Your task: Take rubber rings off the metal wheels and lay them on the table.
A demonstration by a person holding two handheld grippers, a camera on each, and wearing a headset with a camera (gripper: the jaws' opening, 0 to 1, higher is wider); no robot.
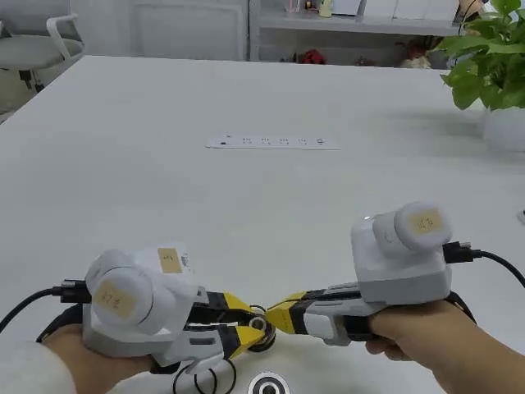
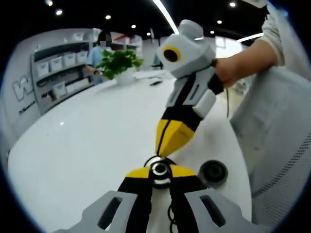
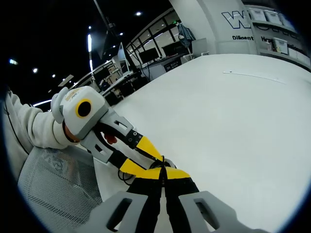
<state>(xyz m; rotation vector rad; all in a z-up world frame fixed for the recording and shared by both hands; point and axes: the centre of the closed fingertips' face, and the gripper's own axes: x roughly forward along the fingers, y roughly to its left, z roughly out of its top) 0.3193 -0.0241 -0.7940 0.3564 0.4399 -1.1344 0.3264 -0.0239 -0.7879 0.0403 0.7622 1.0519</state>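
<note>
Item: white table (image 1: 271,205), near edge. Left gripper (image 1: 257,326), held in a hand at lower left of the head view, jaws clamped narrow on a small metal wheel (image 2: 160,169), one yellow tip on each side of it. Right gripper (image 1: 271,317), held in a hand at lower right, jaws drawn almost together, tips touching the rim of that same wheel; whether they pinch a rubber ring there cannot be told. Second metal wheel (image 2: 213,172) lying flat on the table just beside the grippers. Loose black rubber rings (image 1: 205,380) lying on the table under the left gripper. Farther back: white power strip (image 1: 271,142) mid-table, potted plant (image 1: 488,57) at the right edge.
</note>
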